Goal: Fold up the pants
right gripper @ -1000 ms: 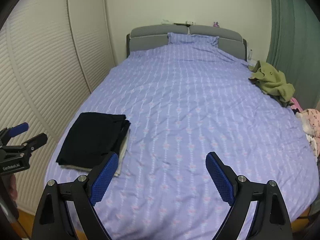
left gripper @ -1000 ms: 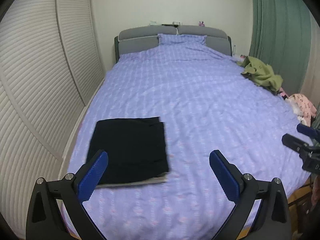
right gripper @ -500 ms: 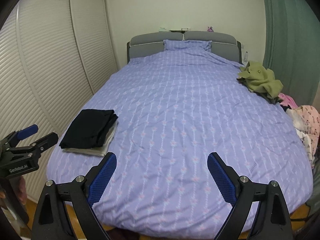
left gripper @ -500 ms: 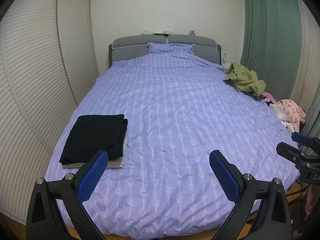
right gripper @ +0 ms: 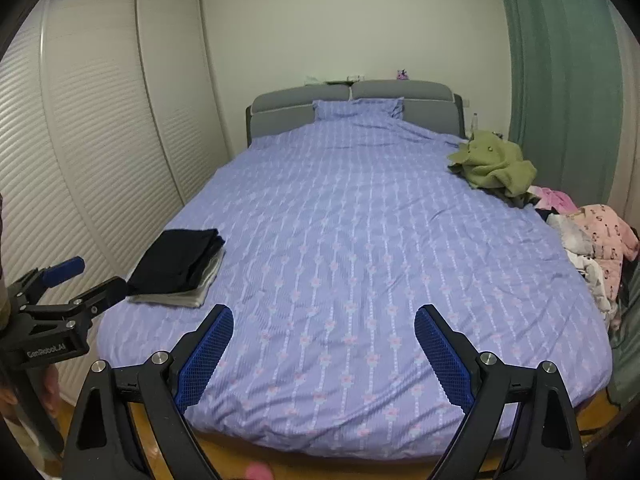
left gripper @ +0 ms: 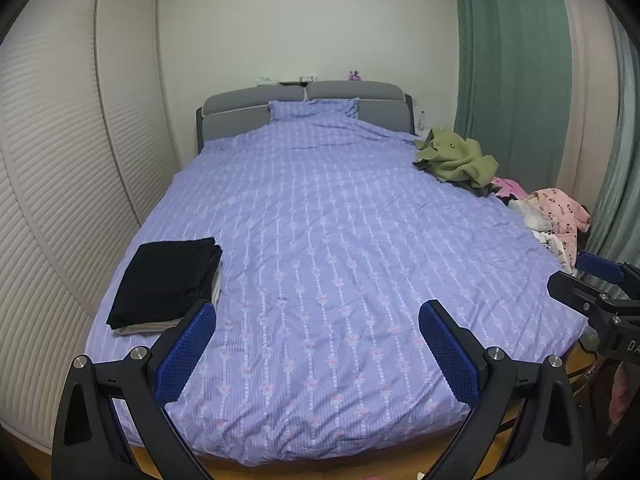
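**Backed off from the folded stack, both hands free**

My left gripper (left gripper: pixel 317 322) hangs at the foot of the bed (left gripper: pixel 320 216), jaws wide apart and holding nothing; my right gripper (right gripper: pixel 324 328) is the same, spread and bare. The black pants (left gripper: pixel 166 282) lie folded flat on a pale folded garment (left gripper: pixel 216 282) near the left edge of the bed. They look done, so I judge this step is fetching the next piece. To do it well I should swing toward the heap of clothes (right gripper: pixel 592 236) at about 2 o'clock, staying clear of the stack. In the left view the pants sit at 10 o'clock, just beyond my left finger; in the right view, well off at 10 o'clock.
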Demonstrator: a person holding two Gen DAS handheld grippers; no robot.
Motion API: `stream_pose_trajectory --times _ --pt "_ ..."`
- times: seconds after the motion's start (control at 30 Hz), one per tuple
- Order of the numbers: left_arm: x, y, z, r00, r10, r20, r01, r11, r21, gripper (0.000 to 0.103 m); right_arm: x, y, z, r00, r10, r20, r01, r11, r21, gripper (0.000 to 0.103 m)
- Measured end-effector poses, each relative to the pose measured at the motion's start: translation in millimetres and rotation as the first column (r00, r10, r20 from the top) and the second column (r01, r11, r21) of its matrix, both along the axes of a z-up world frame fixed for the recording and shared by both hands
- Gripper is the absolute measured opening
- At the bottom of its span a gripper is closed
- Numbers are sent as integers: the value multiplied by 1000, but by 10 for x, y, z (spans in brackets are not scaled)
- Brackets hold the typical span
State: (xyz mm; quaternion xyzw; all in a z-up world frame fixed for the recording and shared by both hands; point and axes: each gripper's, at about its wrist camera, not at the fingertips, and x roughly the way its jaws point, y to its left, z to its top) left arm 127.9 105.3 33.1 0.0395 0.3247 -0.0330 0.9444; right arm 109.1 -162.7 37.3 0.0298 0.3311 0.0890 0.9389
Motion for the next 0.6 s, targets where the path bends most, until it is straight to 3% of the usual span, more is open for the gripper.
stream_pose_trajectory --times 0.6 --pt "-128 -200 60 1000 -4 7 4 1000 -4 103 -155 -160 53 1000 -15 14 15 1000 0 93"
